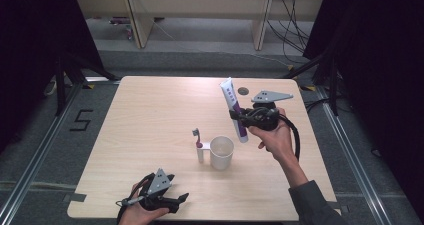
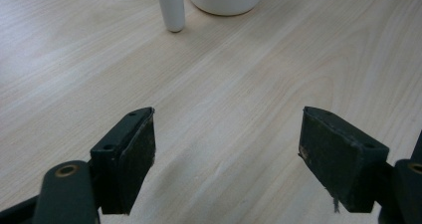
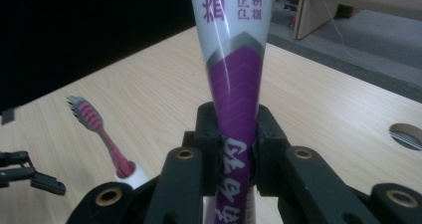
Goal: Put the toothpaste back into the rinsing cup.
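Right tool (image 1: 239,116) was clenched on a toothpaste tube (image 1: 233,107), its 2 black jaws pressing the purple lower part of the tube from either side, as the right gripper view showed (image 3: 238,134). The tube stood nearly upright above the table (image 1: 150,115), cap end down and flat crimped end up, leaning slightly away from the person. Its long axis ran close to vertical — the relation that mattered most, since the white cup (image 1: 221,152) sat below and to the left of the tube in the high view, near but not touching it.

Just beside the cup stood a white holder (image 1: 200,152) with a pink toothbrush (image 1: 196,136) upright in it, bristles up. From the right gripper view the toothbrush (image 3: 99,129) lay to the left of the tube, lower down.

Left tool (image 1: 167,197) rested near the front edge of the table, well apart from the cup, released, with nothing between its jaws; bare wood showed between its pads (image 2: 137,154). The right hand (image 1: 275,137) was clearly the nearer of the 2 to the cup. Judging from this, a likely move would be to carry the tube left and down, keeping it upright so the cap end enters the cup's mouth without knocking the toothbrush.
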Available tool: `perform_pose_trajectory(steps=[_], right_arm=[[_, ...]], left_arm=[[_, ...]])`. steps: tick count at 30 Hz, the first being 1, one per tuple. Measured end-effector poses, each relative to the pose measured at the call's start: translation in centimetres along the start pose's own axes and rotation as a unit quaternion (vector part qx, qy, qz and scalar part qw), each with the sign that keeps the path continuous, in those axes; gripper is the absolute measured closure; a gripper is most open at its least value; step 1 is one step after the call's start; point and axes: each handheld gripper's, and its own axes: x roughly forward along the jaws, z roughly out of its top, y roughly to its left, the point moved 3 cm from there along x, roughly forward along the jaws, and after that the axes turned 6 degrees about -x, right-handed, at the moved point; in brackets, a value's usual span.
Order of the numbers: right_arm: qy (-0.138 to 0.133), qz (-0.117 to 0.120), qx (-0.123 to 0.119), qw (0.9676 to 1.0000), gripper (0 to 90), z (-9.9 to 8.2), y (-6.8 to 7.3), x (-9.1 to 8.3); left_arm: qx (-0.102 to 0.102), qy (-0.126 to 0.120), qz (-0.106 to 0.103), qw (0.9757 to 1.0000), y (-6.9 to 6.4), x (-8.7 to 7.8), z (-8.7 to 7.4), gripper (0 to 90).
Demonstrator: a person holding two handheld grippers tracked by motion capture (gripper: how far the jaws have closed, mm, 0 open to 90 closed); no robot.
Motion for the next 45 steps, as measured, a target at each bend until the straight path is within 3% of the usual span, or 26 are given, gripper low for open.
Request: perform_pose_trajectory(steps=[8, 13, 16, 17, 19, 20, 21, 22, 25, 29, 31, 34, 37, 40, 41, 44, 45], right_arm=[[-0.016, 0.021, 0.002, 0.9997, 77.2, 0.3, 1.4, 1.5], [-0.015, 0.03, 0.009, 0.9994, 77.2, 0.0, 2.3, 2.5], [-0.02, 0.035, -0.001, 0.9992, 77.1, -0.4, 2.4, 3.1], [-0.017, 0.033, 0.007, 0.9993, 77.1, -0.6, 2.6, 3.2], [-0.018, 0.033, 0.008, 0.9993, 77.1, -0.8, 2.6, 3.3], [-0.017, 0.033, 0.02, 0.9991, 77.1, -1.0, 2.9, 3.3], [-0.023, 0.035, 0.009, 0.9991, 77.1, -1.0, 2.9, 3.4], [-0.025, 0.037, 0.001, 0.999, 77.1, -1.1, 3.0, 3.5], [-0.026, 0.037, 0.009, 0.999, 77.1, -1.4, 3.4, 3.6], [-0.022, 0.041, -0.008, 0.9989, 77.1, -2.0, 3.7, 3.9], [-0.019, 0.044, -0.002, 0.9988, 77.1, -2.4, 3.9, 4.0], [-0.014, 0.046, -0.011, 0.9988, 77.0, -3.0, 4.1, 4.3], [-0.007, 0.043, -0.001, 0.999, 77.0, -3.6, 4.3, 4.4], [-0.008, 0.049, -0.005, 0.9987, 77.0, -4.0, 4.3, 4.7], [-0.005, 0.047, -0.017, 0.9987, 77.0, -4.2, 4.2, 4.6], [-0.001, 0.048, 0.003, 0.9989, 76.9, -4.6, 4.4, 4.7], [-0.004, 0.047, -0.013, 0.9988, 76.9, -4.6, 4.2, 4.9]], left_arm=[[0.0, 0.0, -0.001, 1.0, 0.0, 0.0, 0.1, 20.0], [0.011, 0.003, 0.004, 0.9999, 0.2, 0.0, 0.1, 19.7], [0.001, -0.003, 0.0, 1.0, 0.0, 0.0, 0.1, 19.7], [0.012, 0.005, 0.005, 0.9999, 0.2, -0.2, 0.1, 19.7], [0.005, 0.002, 0.0, 1.0, 0.2, -0.1, 0.1, 19.7], [0.001, -0.002, 0.0, 1.0, 0.1, 0.0, 0.1, 19.7], [0.009, 0.003, 0.004, 0.9999, 0.2, -0.1, 0.1, 19.7], [0.0, -0.002, -0.001, 1.0, 0.0, 0.0, 0.1, 19.7], [0.005, 0.004, 0.002, 1.0, 0.1, -0.1, 0.1, 19.7], [0.008, 0.007, -0.001, 0.9999, 0.1, -0.1, 0.1, 19.8], [0.002, 0.001, -0.002, 1.0, 0.0, 0.1, 0.1, 19.8], [0.002, 0.001, -0.003, 1.0, 0.0, 0.1, 0.1, 19.8], [0.003, 0.003, -0.003, 1.0, 0.0, 0.1, 0.0, 19.9], [0.002, 0.002, -0.004, 1.0, 0.0, 0.1, 0.1, 20.0], [0.002, 0.004, -0.003, 1.0, 0.0, 0.0, 0.1, 20.0], [0.007, 0.007, -0.005, 0.9999, 0.1, 0.0, 0.0, 20.1], [0.007, 0.007, -0.005, 0.9999, 0.1, 0.0, 0.0, 20.1]])
